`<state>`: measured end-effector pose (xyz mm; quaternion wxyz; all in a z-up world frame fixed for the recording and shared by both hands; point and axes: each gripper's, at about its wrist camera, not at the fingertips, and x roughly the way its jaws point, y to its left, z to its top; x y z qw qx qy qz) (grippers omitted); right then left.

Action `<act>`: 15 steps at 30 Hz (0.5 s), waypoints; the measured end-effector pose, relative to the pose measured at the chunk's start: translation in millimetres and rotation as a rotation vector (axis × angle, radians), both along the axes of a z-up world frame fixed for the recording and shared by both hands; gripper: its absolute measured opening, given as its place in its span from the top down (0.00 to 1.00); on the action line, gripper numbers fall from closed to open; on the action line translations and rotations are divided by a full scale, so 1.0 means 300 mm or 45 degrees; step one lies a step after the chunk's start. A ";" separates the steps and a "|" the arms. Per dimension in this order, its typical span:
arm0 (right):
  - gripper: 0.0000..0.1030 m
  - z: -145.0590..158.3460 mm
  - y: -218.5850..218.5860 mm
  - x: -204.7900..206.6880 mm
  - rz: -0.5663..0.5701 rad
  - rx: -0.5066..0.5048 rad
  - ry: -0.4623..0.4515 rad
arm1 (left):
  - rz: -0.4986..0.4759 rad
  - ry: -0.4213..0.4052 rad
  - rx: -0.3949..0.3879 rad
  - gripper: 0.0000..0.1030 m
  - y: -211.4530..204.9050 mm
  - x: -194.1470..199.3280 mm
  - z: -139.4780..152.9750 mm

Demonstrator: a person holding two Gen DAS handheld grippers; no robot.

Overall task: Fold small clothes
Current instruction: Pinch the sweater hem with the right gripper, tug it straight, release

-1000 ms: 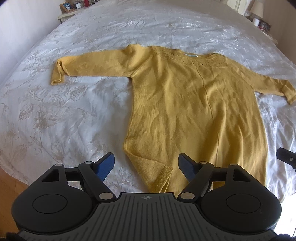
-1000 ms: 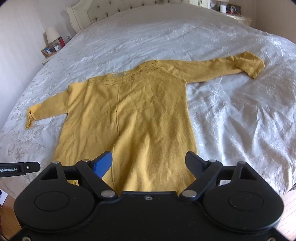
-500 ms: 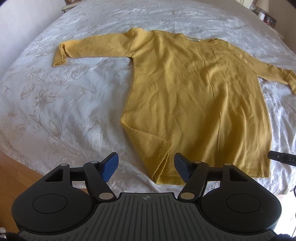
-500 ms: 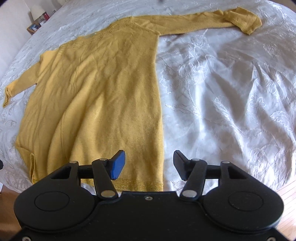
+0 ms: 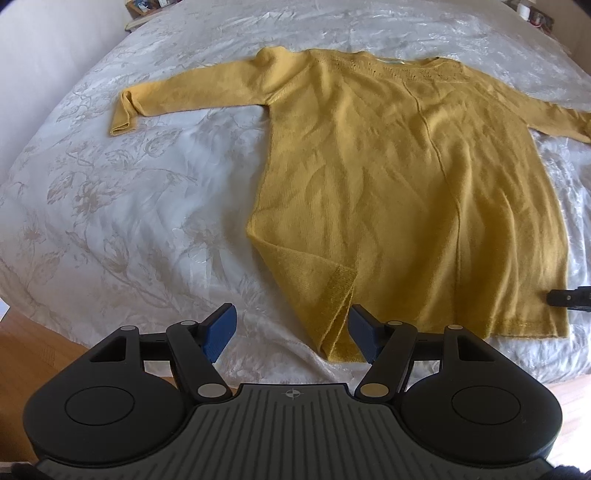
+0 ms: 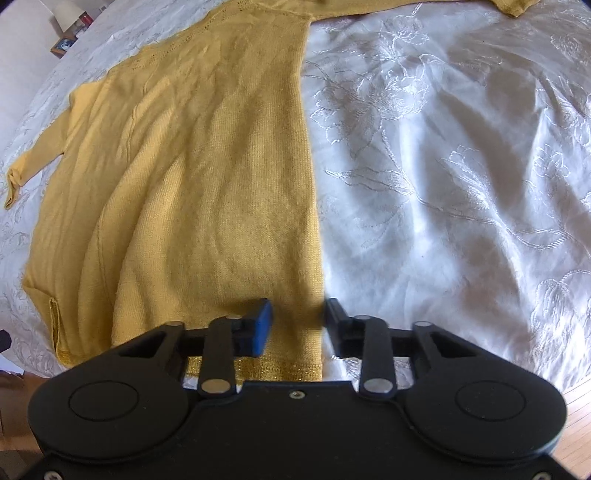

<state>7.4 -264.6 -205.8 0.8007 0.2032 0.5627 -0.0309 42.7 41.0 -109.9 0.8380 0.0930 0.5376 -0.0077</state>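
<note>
A mustard yellow knit sweater (image 5: 406,184) lies flat on the bed, sleeves spread, hem toward me. Its lower left corner (image 5: 325,295) is folded over. My left gripper (image 5: 291,332) hovers open at that corner, and the flap's tip lies between its blue pads, close to the right one. In the right wrist view my right gripper (image 6: 298,321) is down at the sweater's (image 6: 203,184) lower right corner. Its jaws are closing, with the side edge of the fabric between the pads and a gap still showing. A black tip of the right gripper (image 5: 569,297) shows at the left view's edge.
A white bedspread (image 5: 129,221) with a floral pattern covers the bed (image 6: 443,184). The bed's near edge runs just under both grippers, with wooden floor (image 5: 22,339) beyond it. A nightstand with a lamp (image 6: 70,14) stands far back.
My right gripper has dropped toward the hem's right corner and its jaws have narrowed a lot around the fabric edge. My left gripper has sunk a little toward the folded corner and narrowed slightly.
</note>
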 end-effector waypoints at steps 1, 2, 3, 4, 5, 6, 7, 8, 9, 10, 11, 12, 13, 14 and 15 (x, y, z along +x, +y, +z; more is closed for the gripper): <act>0.89 0.003 0.002 0.005 0.019 -0.001 0.007 | -0.002 0.003 0.001 0.36 -0.004 0.005 -0.008; 0.89 0.013 0.004 0.006 0.042 0.006 0.011 | -0.007 0.006 -0.002 0.36 -0.008 0.011 -0.015; 0.90 0.030 0.002 0.006 0.063 -0.008 0.005 | -0.015 0.006 -0.008 0.36 -0.013 0.016 -0.022; 0.90 0.052 0.003 -0.003 0.082 -0.038 -0.006 | -0.024 0.006 -0.012 0.36 -0.020 0.021 -0.030; 0.90 0.075 0.004 -0.008 0.103 -0.100 -0.008 | -0.033 0.005 -0.016 0.36 -0.026 0.025 -0.037; 0.90 0.085 -0.004 -0.017 0.111 -0.157 0.001 | -0.041 0.003 -0.018 0.36 -0.035 0.031 -0.047; 0.90 0.082 -0.021 -0.025 0.110 -0.192 0.021 | -0.046 0.005 -0.018 0.36 -0.045 0.038 -0.060; 0.91 0.073 -0.042 -0.030 0.092 -0.204 0.045 | -0.048 0.009 -0.017 0.36 -0.053 0.046 -0.073; 0.91 0.066 -0.060 -0.033 0.073 -0.208 0.060 | -0.048 0.015 -0.018 0.36 -0.060 0.054 -0.087; 0.91 0.067 -0.070 -0.032 0.055 -0.200 0.062 | -0.046 0.019 -0.018 0.36 -0.066 0.062 -0.099; 0.91 0.072 -0.080 -0.031 0.050 -0.186 0.060 | -0.042 0.021 -0.013 0.36 -0.072 0.069 -0.111; 0.91 0.078 -0.077 -0.026 0.057 -0.190 0.056 | -0.036 0.019 -0.002 0.36 -0.078 0.075 -0.122; 0.91 0.089 -0.066 -0.020 0.074 -0.205 0.049 | -0.032 0.017 0.009 0.36 -0.083 0.081 -0.133; 0.90 0.096 -0.054 -0.014 0.092 -0.216 0.045 | -0.028 0.016 0.019 0.36 -0.089 0.087 -0.142; 0.90 0.101 -0.045 -0.010 0.106 -0.226 0.045 | -0.024 0.016 0.030 0.36 -0.093 0.092 -0.152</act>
